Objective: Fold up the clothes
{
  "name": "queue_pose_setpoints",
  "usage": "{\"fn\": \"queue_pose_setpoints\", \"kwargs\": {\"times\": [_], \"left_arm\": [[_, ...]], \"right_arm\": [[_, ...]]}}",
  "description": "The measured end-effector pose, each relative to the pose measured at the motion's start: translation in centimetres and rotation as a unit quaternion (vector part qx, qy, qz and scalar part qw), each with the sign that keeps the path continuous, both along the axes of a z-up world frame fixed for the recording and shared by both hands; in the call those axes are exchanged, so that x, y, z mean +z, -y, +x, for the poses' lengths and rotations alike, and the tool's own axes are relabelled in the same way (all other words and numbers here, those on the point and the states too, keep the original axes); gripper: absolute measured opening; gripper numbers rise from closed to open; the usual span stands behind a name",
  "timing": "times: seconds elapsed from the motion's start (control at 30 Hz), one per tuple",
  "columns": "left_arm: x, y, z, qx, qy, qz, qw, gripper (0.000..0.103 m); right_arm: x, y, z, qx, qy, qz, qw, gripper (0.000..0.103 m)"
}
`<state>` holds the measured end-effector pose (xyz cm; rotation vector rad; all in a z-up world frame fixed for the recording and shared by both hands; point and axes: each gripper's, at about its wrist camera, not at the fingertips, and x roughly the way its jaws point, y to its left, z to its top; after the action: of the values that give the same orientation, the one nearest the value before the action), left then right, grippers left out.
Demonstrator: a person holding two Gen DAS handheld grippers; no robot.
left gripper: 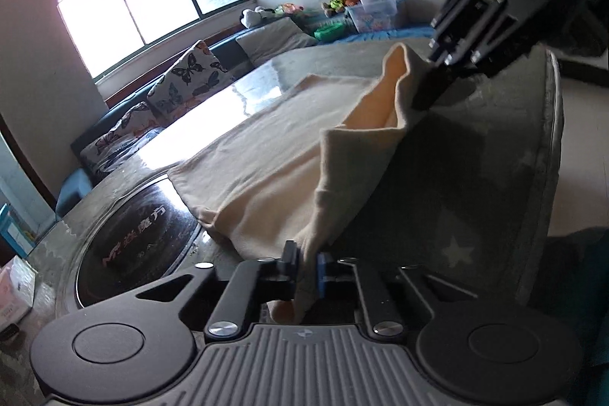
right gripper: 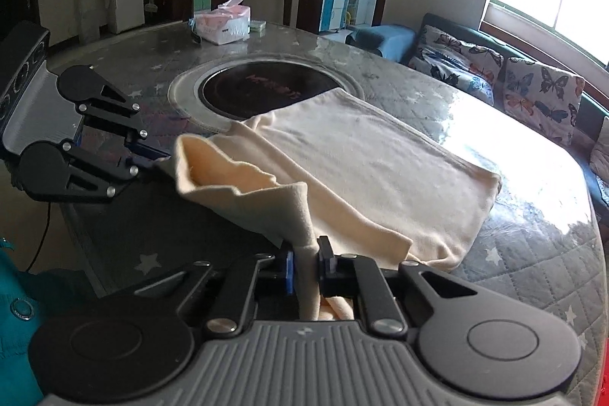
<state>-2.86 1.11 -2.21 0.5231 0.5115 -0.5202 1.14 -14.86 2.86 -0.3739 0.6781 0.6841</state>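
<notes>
Cream garment [right gripper: 373,162]: lies flat on the counter [right gripper: 533,253], near edge lifted between two grips. Left gripper [left gripper: 306,267]: clamped on one corner. Right gripper [right gripper: 306,259]: clamped on the other corner. Round black hob [right gripper: 262,94]: set into counter, touching garment's far edge. Tissue pack [right gripper: 224,23]: far side. Butterfly cushions [right gripper: 533,94]: sofa beyond.

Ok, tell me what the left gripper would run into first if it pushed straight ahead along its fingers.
The left gripper, already shut on the cream garment, would drive into the raised fold of that cloth first. Beyond lies the glass tabletop; depth is uncertain.
</notes>
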Motion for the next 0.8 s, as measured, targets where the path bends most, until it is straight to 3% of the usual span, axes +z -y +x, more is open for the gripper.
{"fn": "queue_pose_setpoints", "kwargs": {"times": [0.43,0.57,0.8], "left_arm": [[5.9,-2.3,-6.0,-0.008,-0.017,-0.079,0.9967,0.008],[6.3,-2.4,-4.2,0.009,-0.015,-0.090,0.9958,0.008],[7.1,-2.5,3.0,0.047,-0.007,-0.105,0.9933,0.008]], "right_arm": [[4.4,1.1,-6.2,0.048,0.000,0.012,0.999,0.009],[4.9,0.5,-5.5,0.050,0.007,0.009,0.999,0.009],[6.5,0.3,1.1,0.024,0.016,0.017,0.999,0.009]]}}
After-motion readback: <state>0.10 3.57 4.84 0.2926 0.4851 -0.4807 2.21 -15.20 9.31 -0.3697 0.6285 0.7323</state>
